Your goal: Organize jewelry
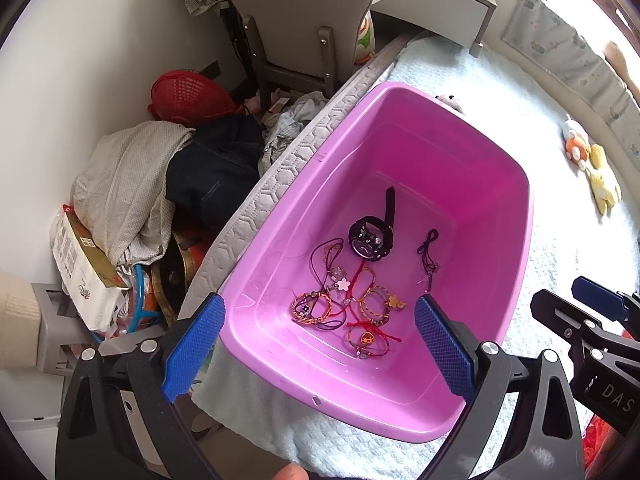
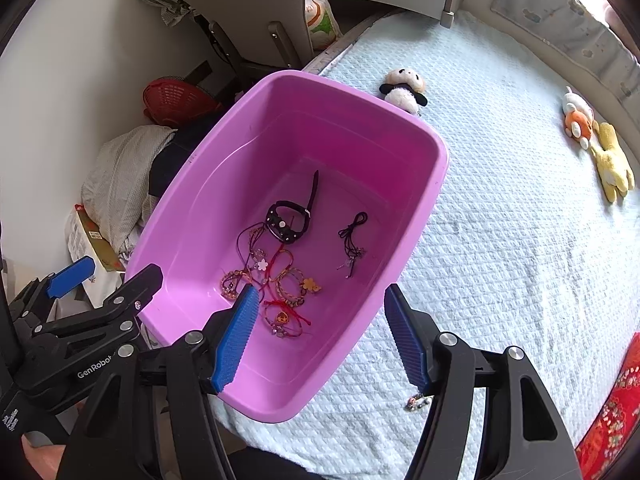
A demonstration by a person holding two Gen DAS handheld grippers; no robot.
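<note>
A pink plastic tub [image 1: 500, 280] [image 2: 416, 216] sits on the bed's near left corner. On its floor lie a black watch [image 1: 370, 236] [image 2: 286, 220], a dark cord necklace [image 1: 428, 260] [image 2: 352, 244] and a heap of several colourful bracelets [image 1: 352, 312] [image 2: 276, 292]. My left gripper [image 1: 320, 340] is open and empty over the tub's near end. My right gripper [image 2: 320, 340] is open and empty over the tub's near right rim. One small silvery trinket [image 2: 418, 402] lies on the blanket beside the right finger.
The bed has a pale blue blanket [image 2: 520, 240] with a panda plush [image 2: 404, 88], an orange-white plush [image 2: 576, 120] and a yellow plush [image 2: 612, 168]. Left of the bed are piled clothes [image 1: 132, 192], a red basket [image 1: 188, 96], a chair [image 1: 296, 20] and boxes.
</note>
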